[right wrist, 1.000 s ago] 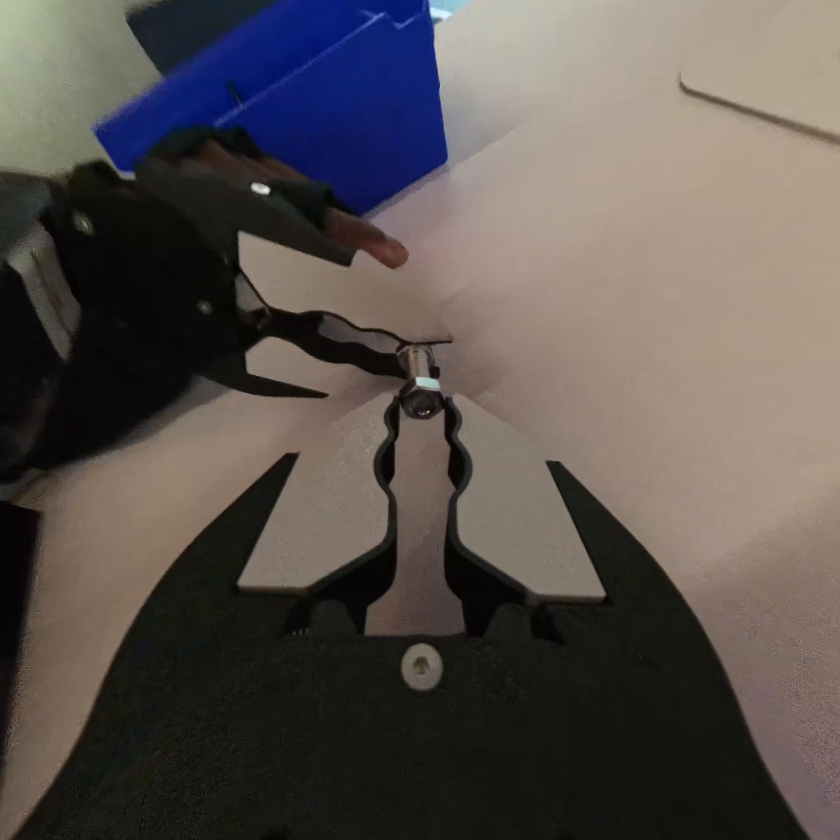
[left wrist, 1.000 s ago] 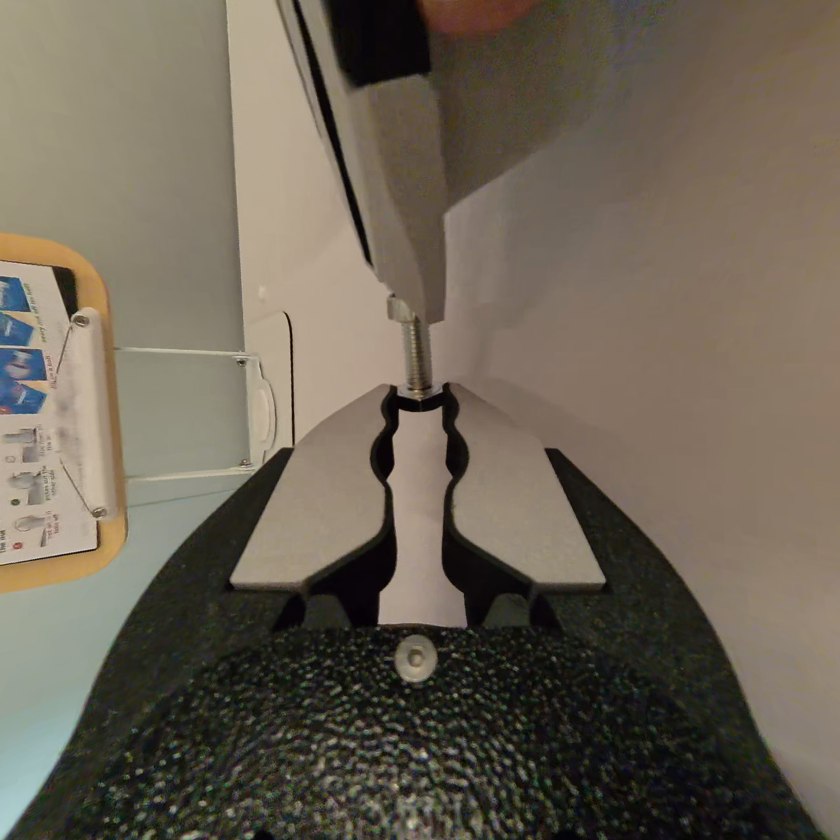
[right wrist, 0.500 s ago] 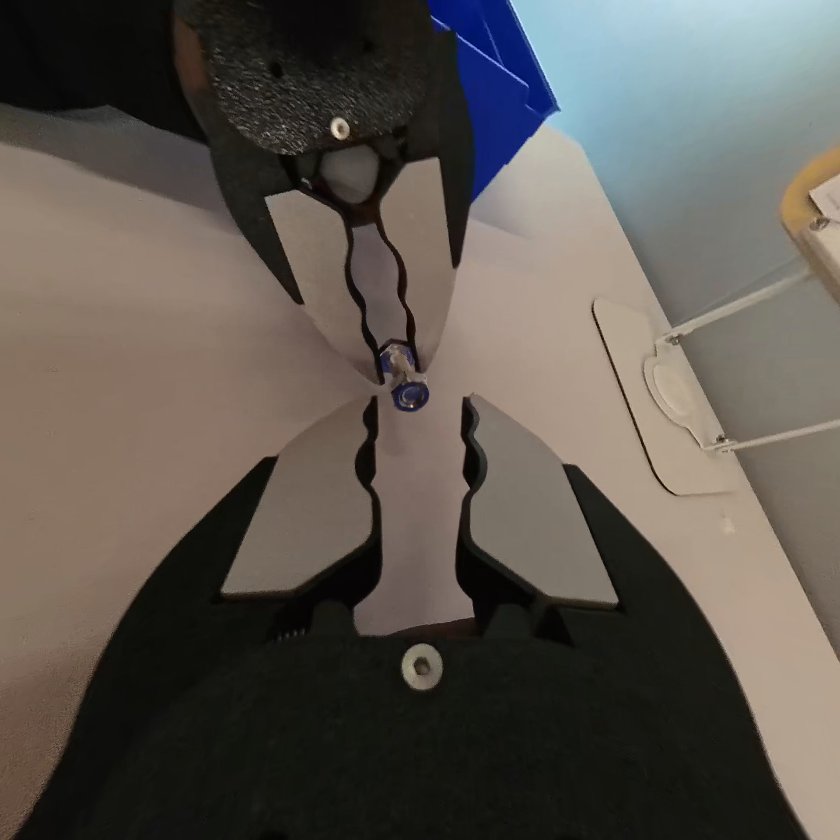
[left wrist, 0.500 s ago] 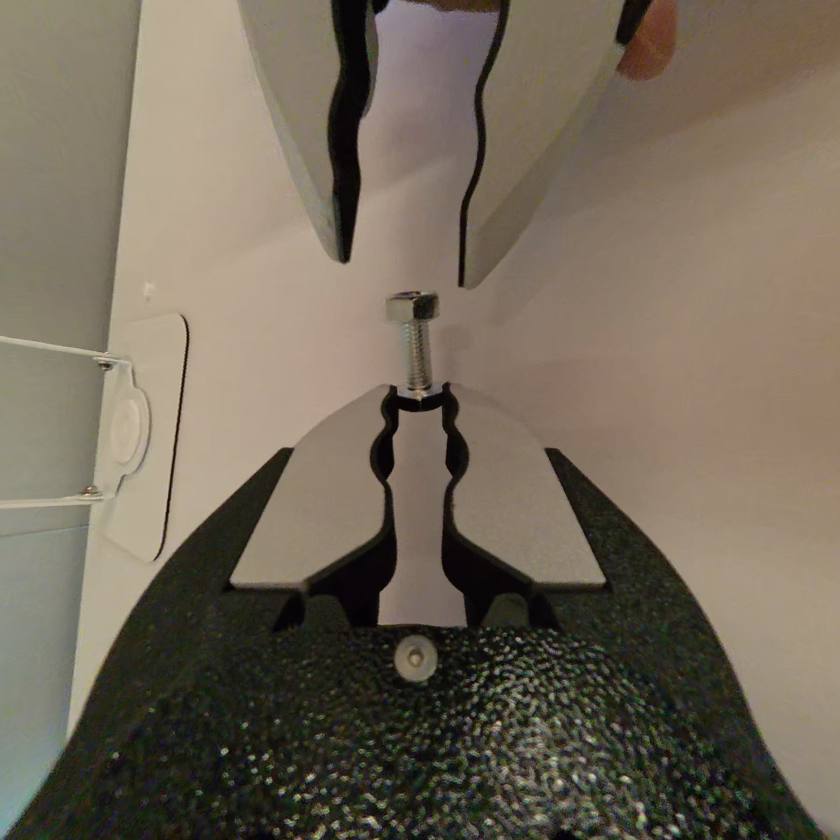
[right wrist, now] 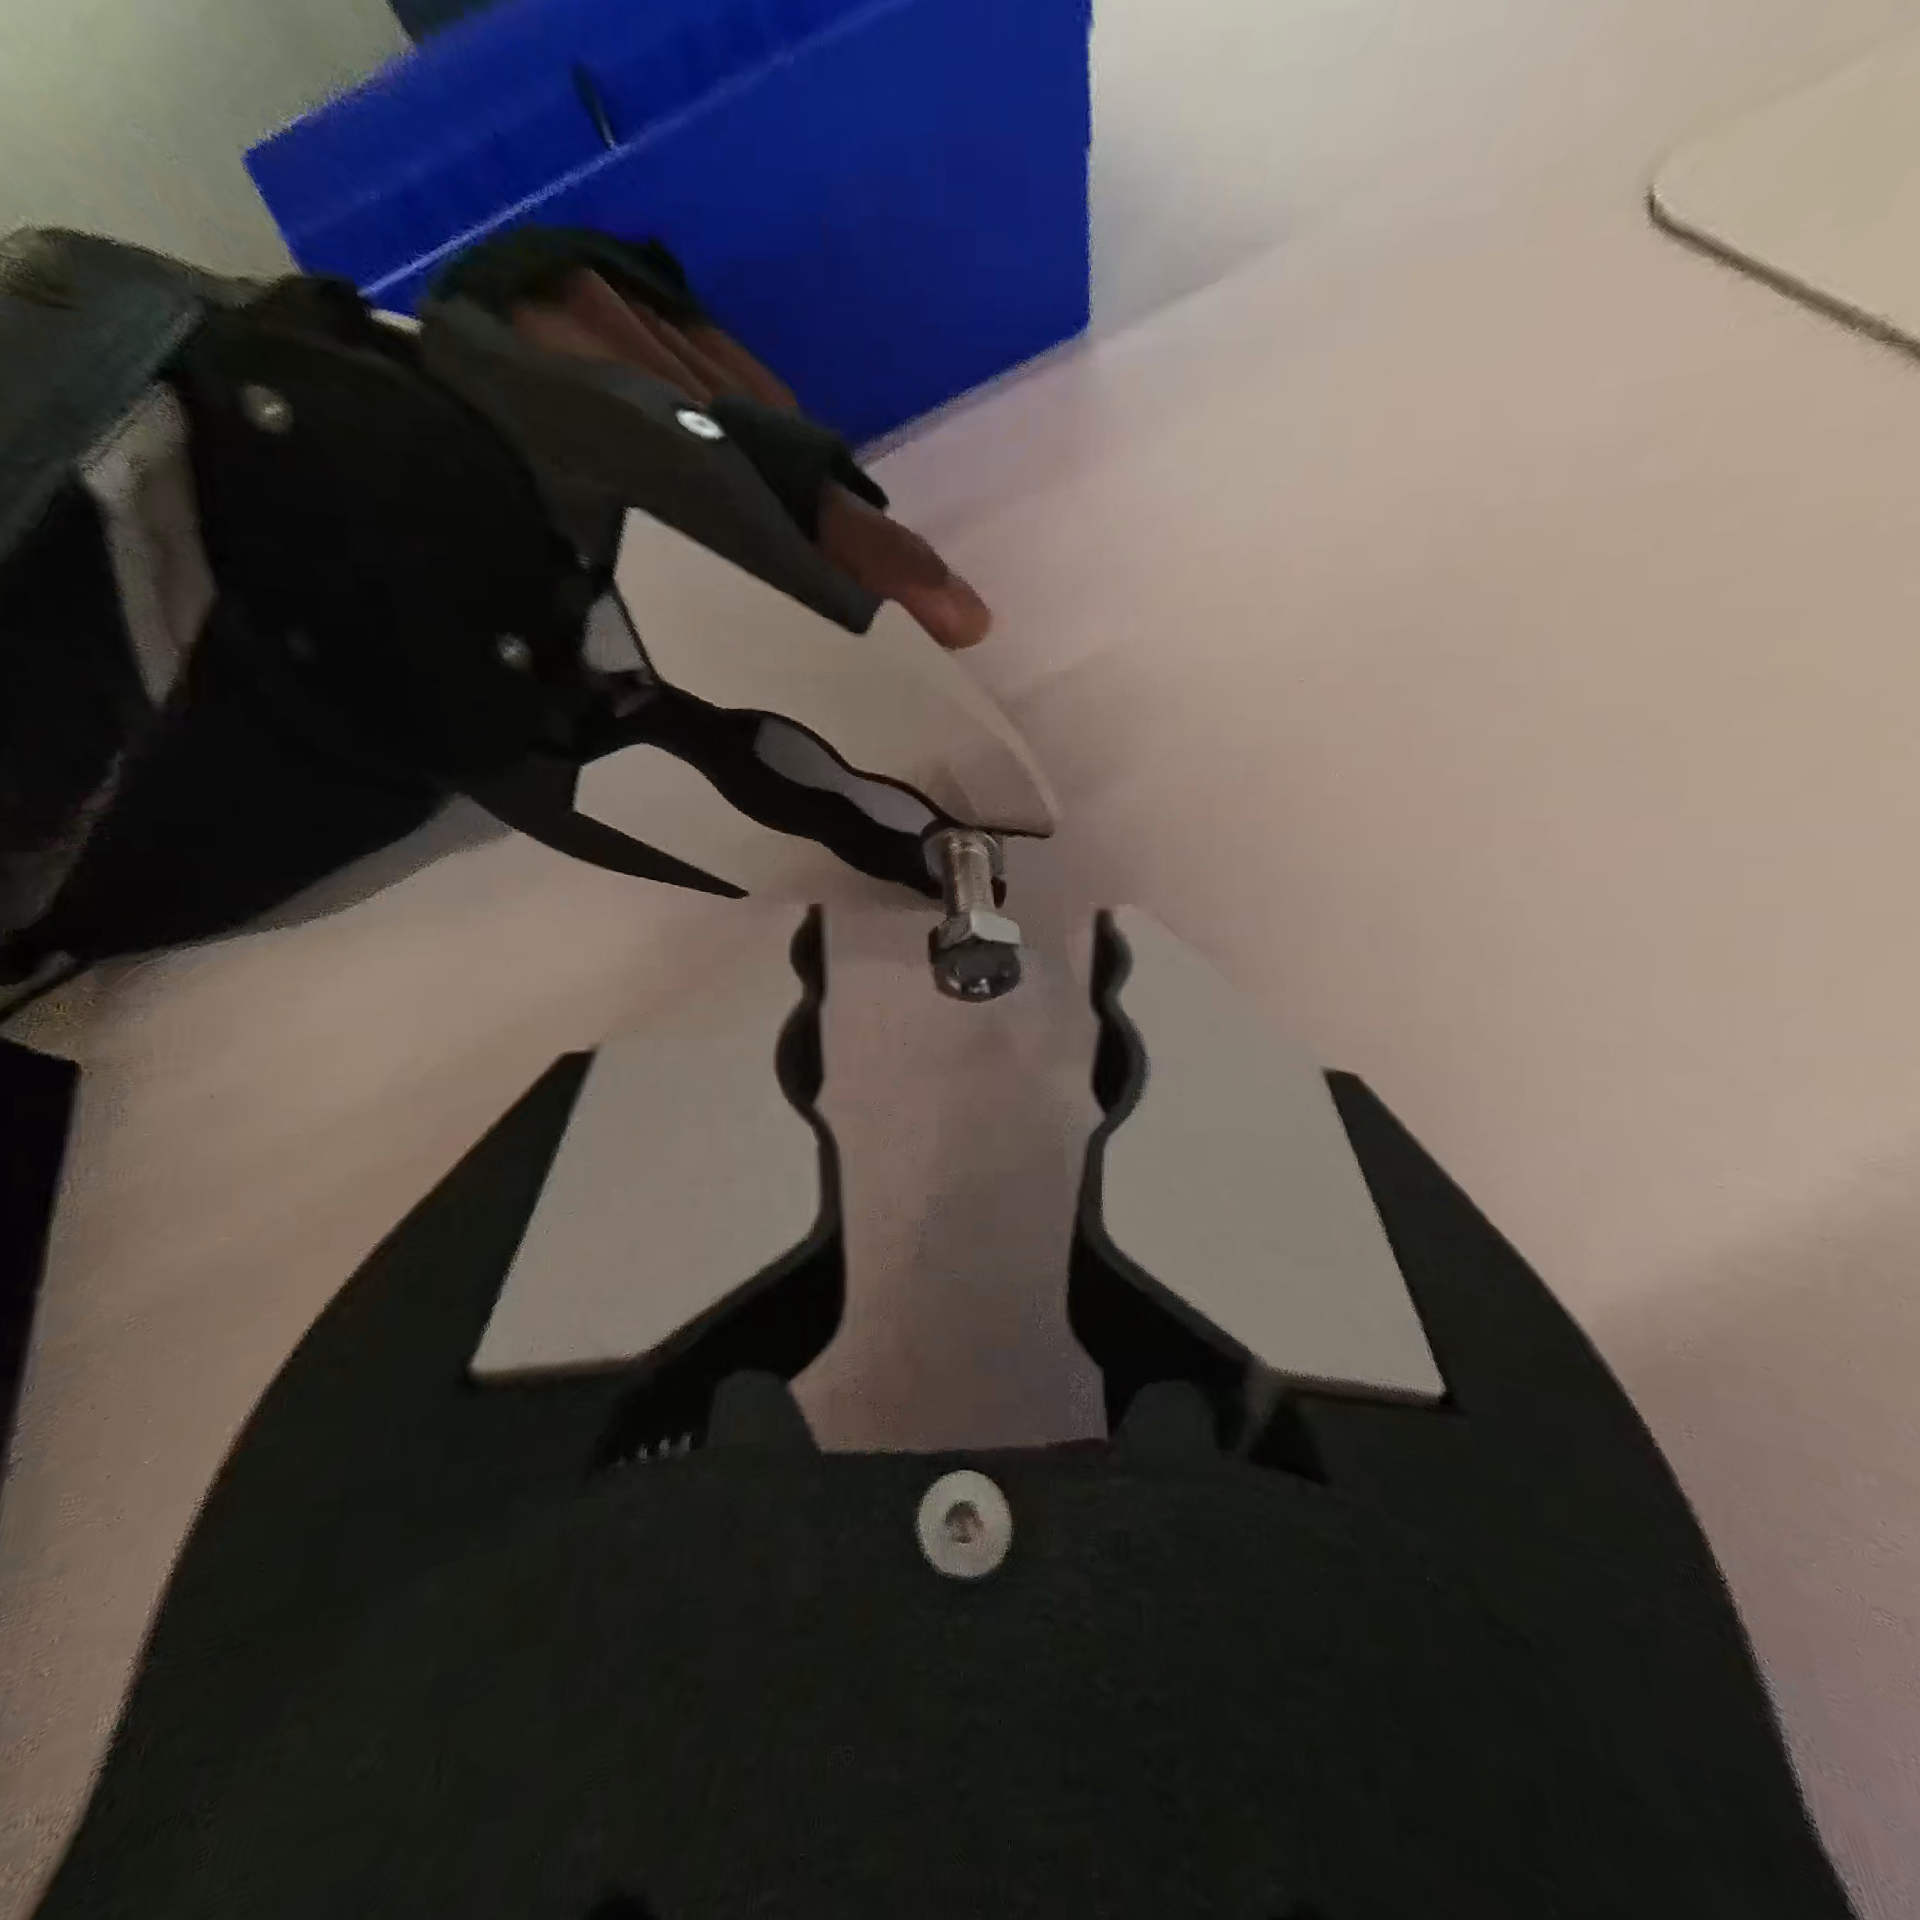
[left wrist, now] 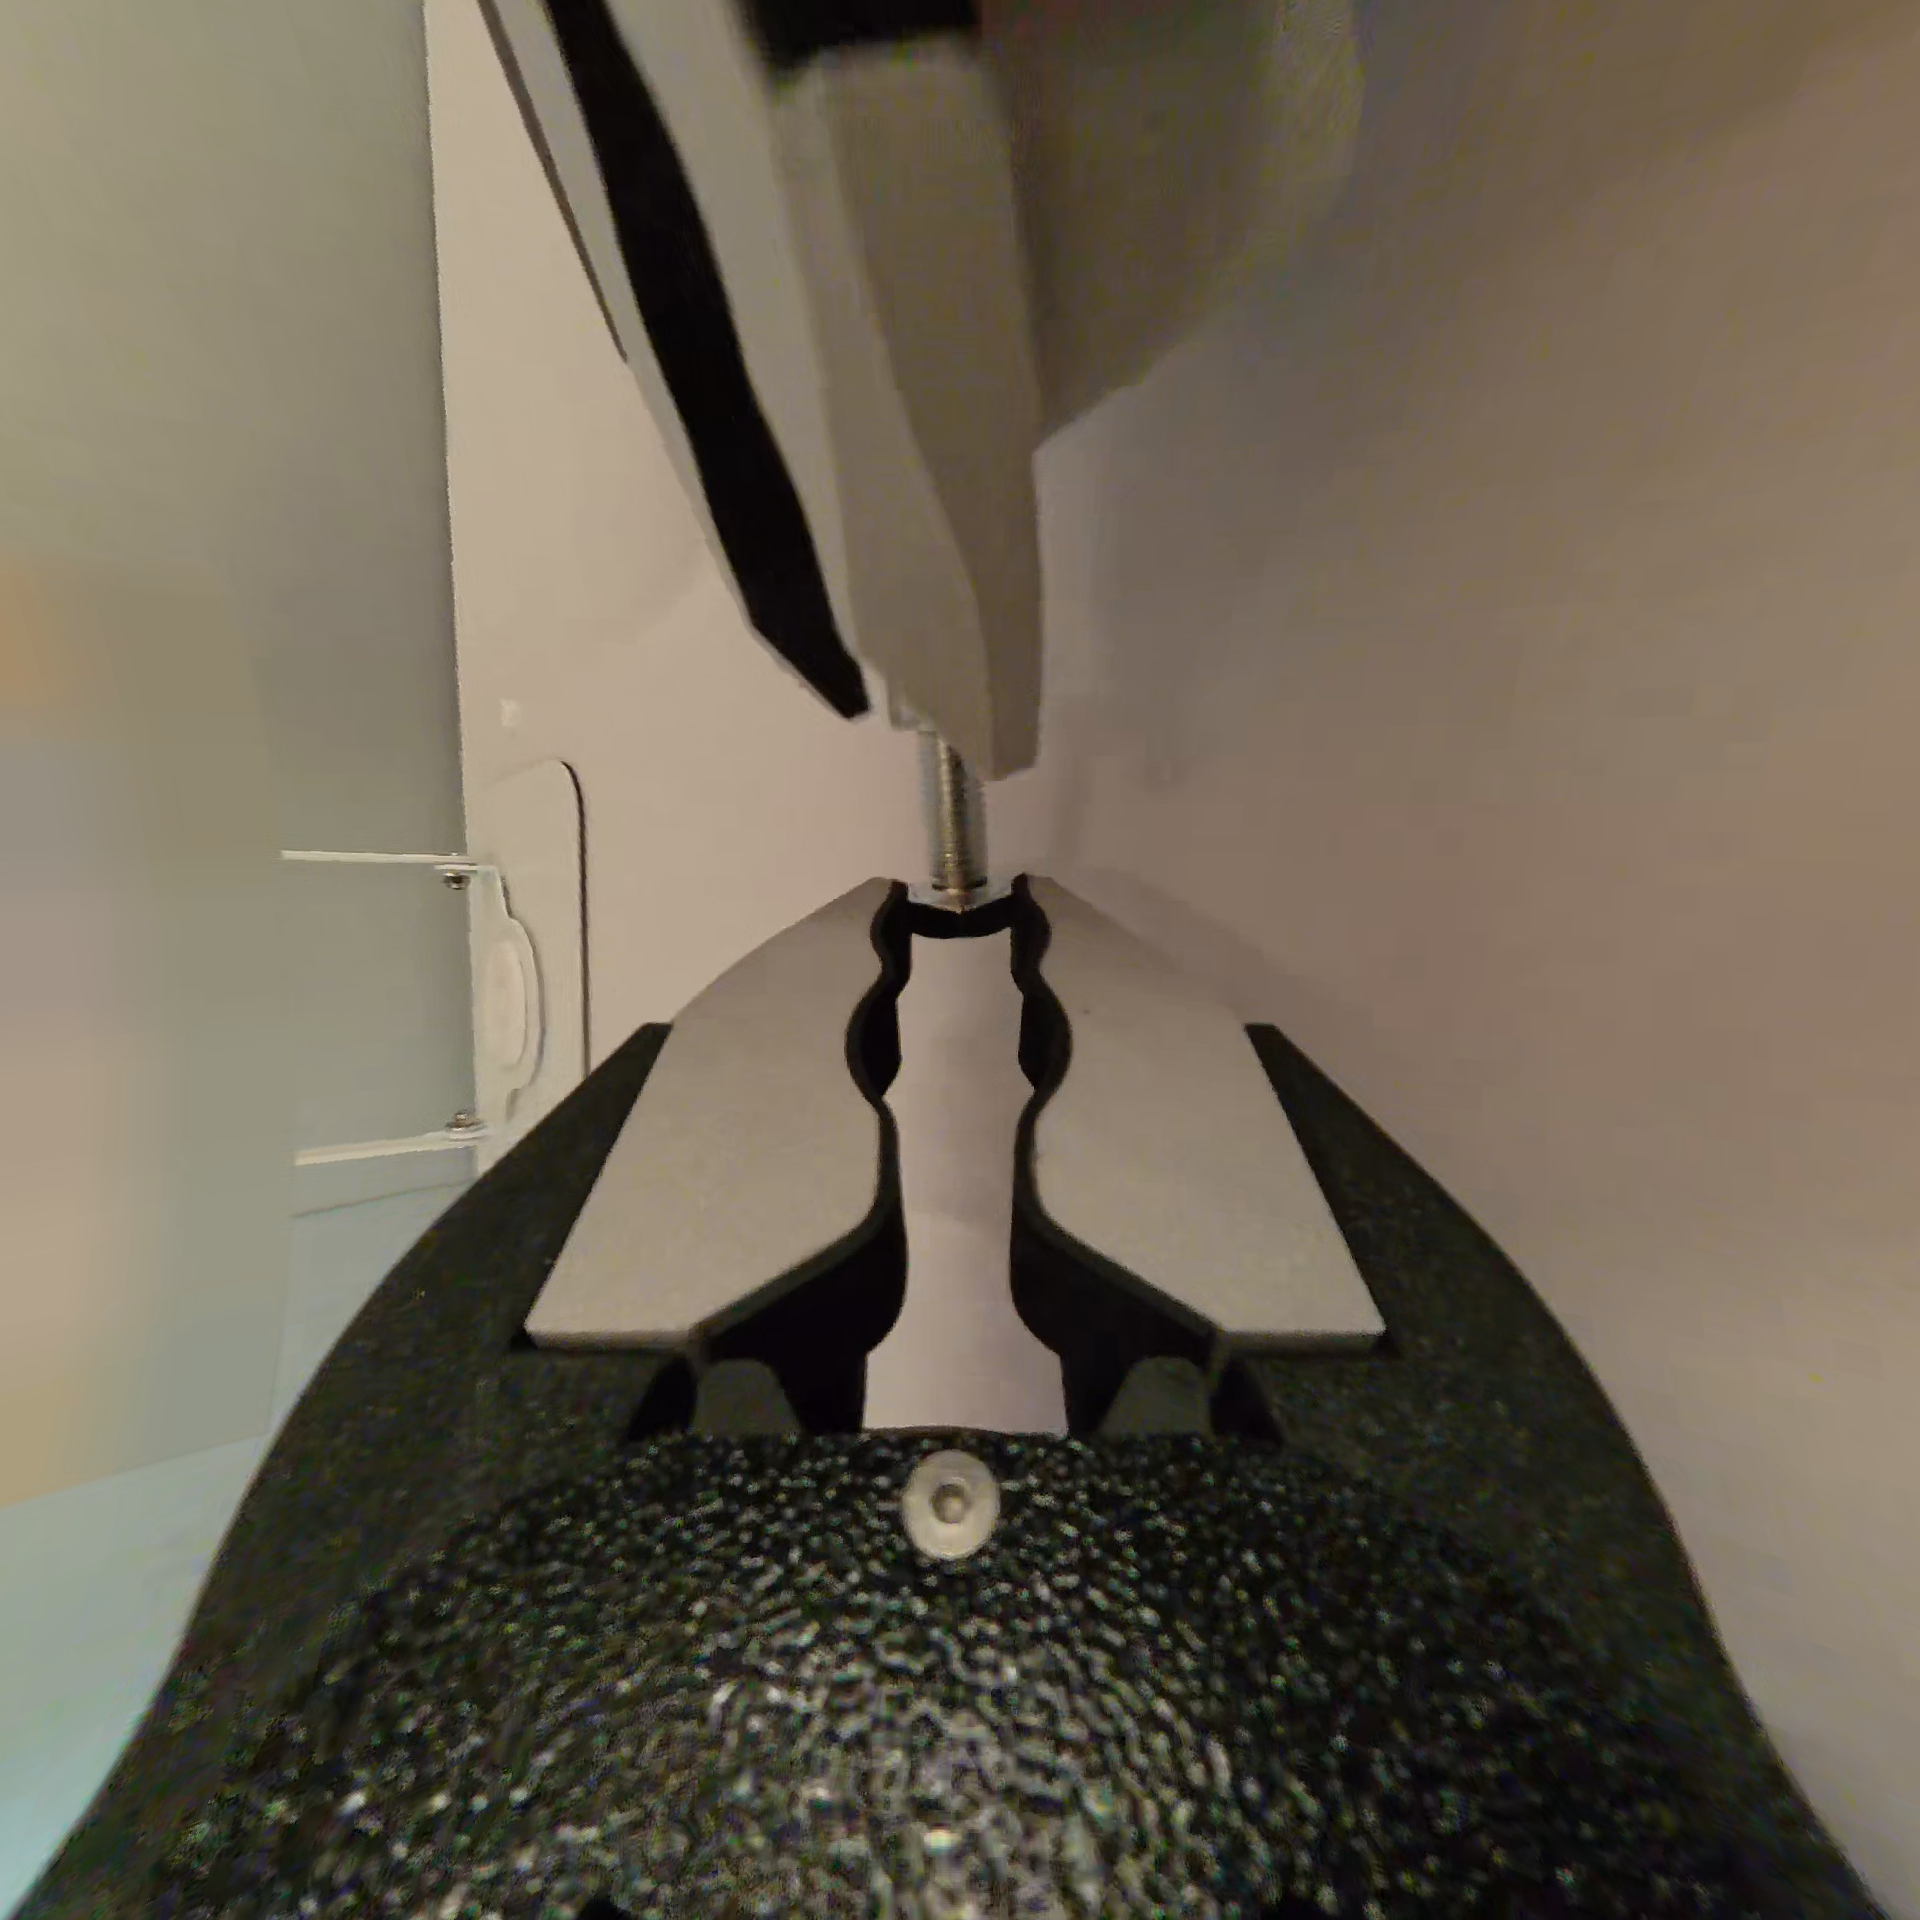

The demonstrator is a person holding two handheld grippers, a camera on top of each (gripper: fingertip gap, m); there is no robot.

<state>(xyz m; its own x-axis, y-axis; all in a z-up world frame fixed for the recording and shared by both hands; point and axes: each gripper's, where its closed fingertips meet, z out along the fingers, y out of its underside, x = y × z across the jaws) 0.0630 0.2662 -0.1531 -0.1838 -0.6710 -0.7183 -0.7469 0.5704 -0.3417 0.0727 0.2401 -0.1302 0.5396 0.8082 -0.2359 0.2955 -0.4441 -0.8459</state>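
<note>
Here the left claw (left wrist: 958, 894) pinches a hex nut (left wrist: 956, 902) at its very tips, both pads pressed on it, and a silver hex bolt (right wrist: 971, 914) threaded through the nut juts straight out beyond them toward the right claw (right wrist: 956, 920). The right claw is spread, its fingers (right wrist: 1117, 956) standing on either side of the bolt head without touching it. A blue bin (right wrist: 727, 208) sits beyond the left claw on the white table (right wrist: 1455, 727). The hold is shallow, only at the tips, so a sideways knock from the spread fingers could probably twist the nut out of the pinch. Closing off-centre on the head might likewise lever the bolt askew.
</note>
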